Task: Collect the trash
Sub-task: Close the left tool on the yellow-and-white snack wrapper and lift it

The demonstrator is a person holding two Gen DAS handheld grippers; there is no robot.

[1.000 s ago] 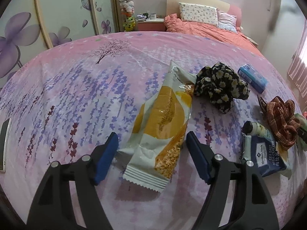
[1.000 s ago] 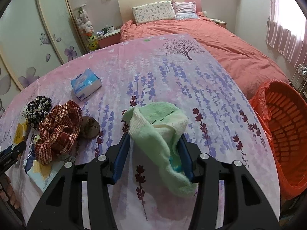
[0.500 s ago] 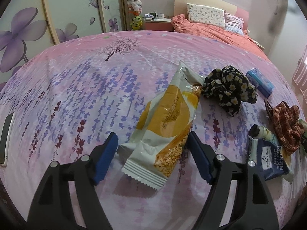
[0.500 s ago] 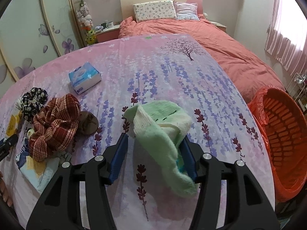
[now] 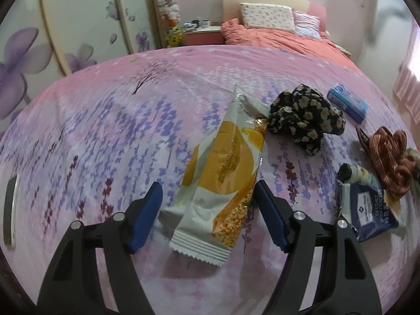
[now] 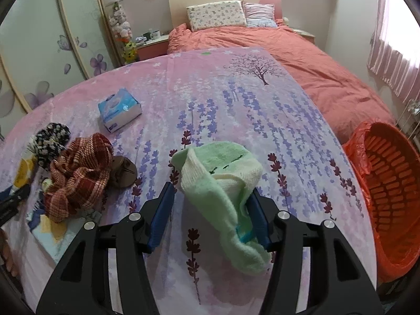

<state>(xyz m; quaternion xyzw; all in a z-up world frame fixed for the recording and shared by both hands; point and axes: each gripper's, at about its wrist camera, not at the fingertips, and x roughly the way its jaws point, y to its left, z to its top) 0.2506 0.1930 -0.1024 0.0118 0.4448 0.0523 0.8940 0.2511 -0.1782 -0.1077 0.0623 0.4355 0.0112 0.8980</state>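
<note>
A white and orange snack bag (image 5: 223,173) lies on the pink flowered bedspread (image 5: 118,131). My left gripper (image 5: 207,186) straddles its lower half, jaws closing. The right pad touches the bag's edge and the left pad stands clear, so it is open. A pale green knitted cloth (image 6: 223,173) lies between the fingers of my right gripper (image 6: 213,189), which is also open. Its right pad is against the cloth, with a gap at the left pad. An orange basket (image 6: 388,183) with a red bag liner stands off the bed's right edge.
Between the two grippers lie a black floral cloth (image 5: 304,115), a blue tissue pack (image 6: 119,109), a red plaid cloth (image 6: 78,176), a brown item (image 6: 123,170), a small bottle (image 5: 359,173) and a dark blue wipes pack (image 5: 372,210). A phone (image 5: 10,210) lies at far left.
Both grippers stay in place around the same things. The views only sway slightly, and the bag and the green cloth have not moved.
</note>
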